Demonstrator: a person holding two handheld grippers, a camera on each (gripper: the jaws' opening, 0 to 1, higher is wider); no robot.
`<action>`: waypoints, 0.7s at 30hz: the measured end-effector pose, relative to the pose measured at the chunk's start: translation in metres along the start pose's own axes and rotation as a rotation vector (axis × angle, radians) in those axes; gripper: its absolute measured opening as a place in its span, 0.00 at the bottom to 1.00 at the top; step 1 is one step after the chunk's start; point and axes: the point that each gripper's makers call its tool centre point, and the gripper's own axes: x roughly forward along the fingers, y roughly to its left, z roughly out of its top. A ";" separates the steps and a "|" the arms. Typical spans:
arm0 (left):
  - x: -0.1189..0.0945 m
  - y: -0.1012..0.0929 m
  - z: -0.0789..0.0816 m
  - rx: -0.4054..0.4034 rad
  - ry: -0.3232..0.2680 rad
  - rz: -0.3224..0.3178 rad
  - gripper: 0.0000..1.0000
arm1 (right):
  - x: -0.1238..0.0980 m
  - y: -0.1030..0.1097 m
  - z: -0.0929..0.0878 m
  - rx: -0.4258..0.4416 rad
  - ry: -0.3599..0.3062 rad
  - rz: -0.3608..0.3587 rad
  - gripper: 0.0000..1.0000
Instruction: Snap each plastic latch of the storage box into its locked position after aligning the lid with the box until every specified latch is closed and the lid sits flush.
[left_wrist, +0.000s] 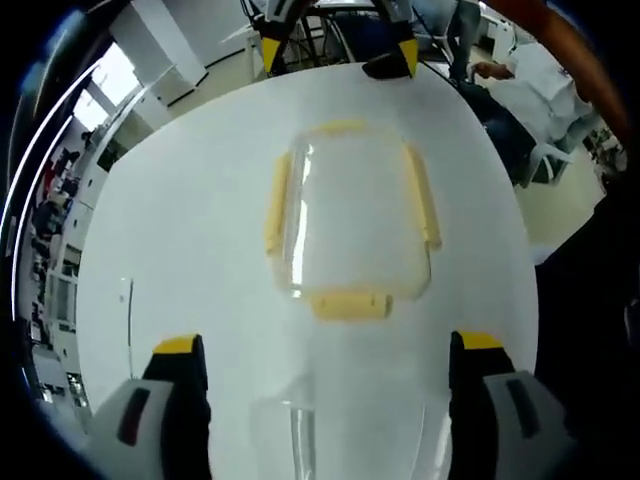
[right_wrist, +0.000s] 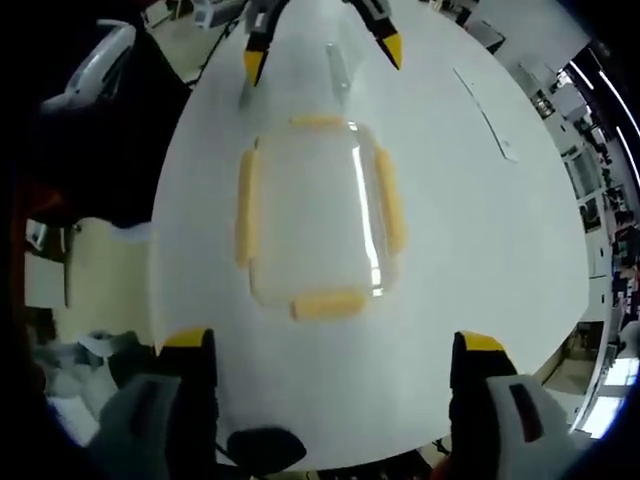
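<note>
A clear lid (left_wrist: 350, 215) with a yellow latch on each of its four sides lies in the middle of the white table (left_wrist: 180, 220). The latches (left_wrist: 350, 305) are splayed outward. A clear plastic box (left_wrist: 295, 435) stands just in front of my left gripper (left_wrist: 328, 345), whose jaws are open and empty on either side of it. My right gripper (right_wrist: 333, 340) faces the lid (right_wrist: 315, 210) from the opposite side, open and empty. The right gripper (left_wrist: 340, 52) shows across the table. The left gripper (right_wrist: 323, 52) shows beyond the box (right_wrist: 340, 65).
A thin clear strip (right_wrist: 485, 110) lies on the table off to one side of the lid. A person (left_wrist: 525, 80) sits beyond the table's far edge, beside chairs. A dark round object (right_wrist: 265, 445) sits below the table edge near my right gripper.
</note>
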 end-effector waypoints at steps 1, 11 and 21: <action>0.001 0.000 0.000 0.001 0.001 -0.001 1.00 | 0.000 0.000 0.000 0.001 -0.002 -0.001 0.96; 0.006 0.004 0.003 -0.031 -0.011 0.000 1.00 | 0.005 0.002 -0.002 0.007 -0.006 0.009 0.96; 0.018 -0.004 0.003 -0.005 0.005 -0.028 1.00 | 0.020 0.004 -0.009 0.008 0.015 0.039 0.98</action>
